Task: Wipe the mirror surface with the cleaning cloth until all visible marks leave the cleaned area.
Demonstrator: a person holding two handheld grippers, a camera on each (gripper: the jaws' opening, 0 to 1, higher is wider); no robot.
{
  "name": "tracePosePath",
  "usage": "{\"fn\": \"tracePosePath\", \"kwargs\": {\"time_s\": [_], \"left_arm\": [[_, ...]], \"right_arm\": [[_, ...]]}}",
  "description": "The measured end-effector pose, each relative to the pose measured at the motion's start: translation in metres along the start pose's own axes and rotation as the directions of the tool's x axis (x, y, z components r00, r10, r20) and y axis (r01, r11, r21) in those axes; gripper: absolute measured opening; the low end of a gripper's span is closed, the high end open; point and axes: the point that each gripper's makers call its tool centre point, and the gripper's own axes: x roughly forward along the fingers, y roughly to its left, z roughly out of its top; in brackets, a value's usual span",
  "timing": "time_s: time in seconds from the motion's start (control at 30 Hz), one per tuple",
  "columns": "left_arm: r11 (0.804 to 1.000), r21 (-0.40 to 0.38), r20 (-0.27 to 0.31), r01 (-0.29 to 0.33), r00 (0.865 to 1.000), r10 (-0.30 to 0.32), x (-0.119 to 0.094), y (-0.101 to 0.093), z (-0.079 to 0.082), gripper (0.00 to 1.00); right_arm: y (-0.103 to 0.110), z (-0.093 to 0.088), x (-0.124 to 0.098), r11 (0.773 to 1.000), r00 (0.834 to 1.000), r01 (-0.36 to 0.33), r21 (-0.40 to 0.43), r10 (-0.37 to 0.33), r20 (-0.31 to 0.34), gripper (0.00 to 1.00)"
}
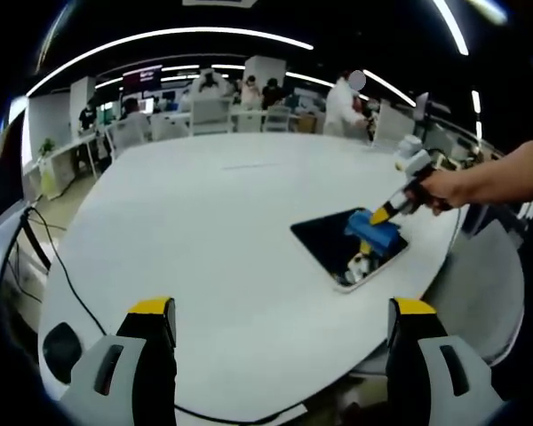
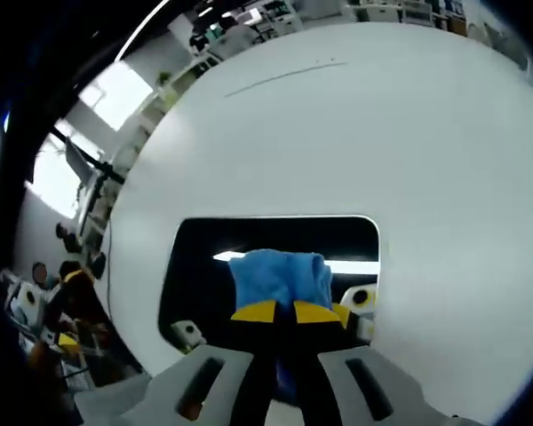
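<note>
The mirror (image 2: 275,238), a dark rounded rectangle with a pale edge, lies flat on the white bench (image 2: 409,133), toward the side where the person's hand (image 1: 449,188) reaches in; in the left gripper view it sits near the bench's right edge (image 1: 342,247). On its glass rests the blue cleaning cloth (image 2: 280,277), bunched up and pinched between the yellow-tipped jaws of the right gripper (image 2: 280,312), which are closed tight on it. The same cloth (image 1: 377,232) appears in the left gripper view under that gripper (image 1: 384,213), pressed against the mirror's far half. The glass reflects bright ceiling light strips and a bit of the gripper; whether marks remain on it cannot be told. The left gripper (image 1: 280,311) hangs above the near part of the bench, well apart from the mirror, its jaws spread wide with nothing between them. The bench top is broad, oval and plain white, with a faint thin line (image 2: 284,76) across its far part. A black cable (image 1: 67,275) runs along its left edge. Beyond the bench is an open office with desks, chairs (image 1: 211,114) and several people in white (image 1: 342,105), long curved light strips (image 1: 169,37) overhead, and a small potted plant (image 1: 47,146) at the left.
</note>
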Motion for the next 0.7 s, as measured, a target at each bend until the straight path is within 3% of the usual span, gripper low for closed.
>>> {"fn": "tracePosePath", "kwargs": {"time_s": [0.33,0.7], "left_arm": [[1.000,0.003,-0.002,0.005,1.000,-0.005,0.002,-0.002,0.001,1.00],[1.000,0.011,-0.011,0.017,1.000,-0.017,0.005,-0.005,0.001,1.00]], "right_arm": [[-0.024,0.001,-0.011,0.999,0.999,0.040,0.009,-0.040,0.006,0.00],[-0.033,0.000,-0.013,0.997,0.998,0.068,0.021,-0.068,0.014,0.00]]}}
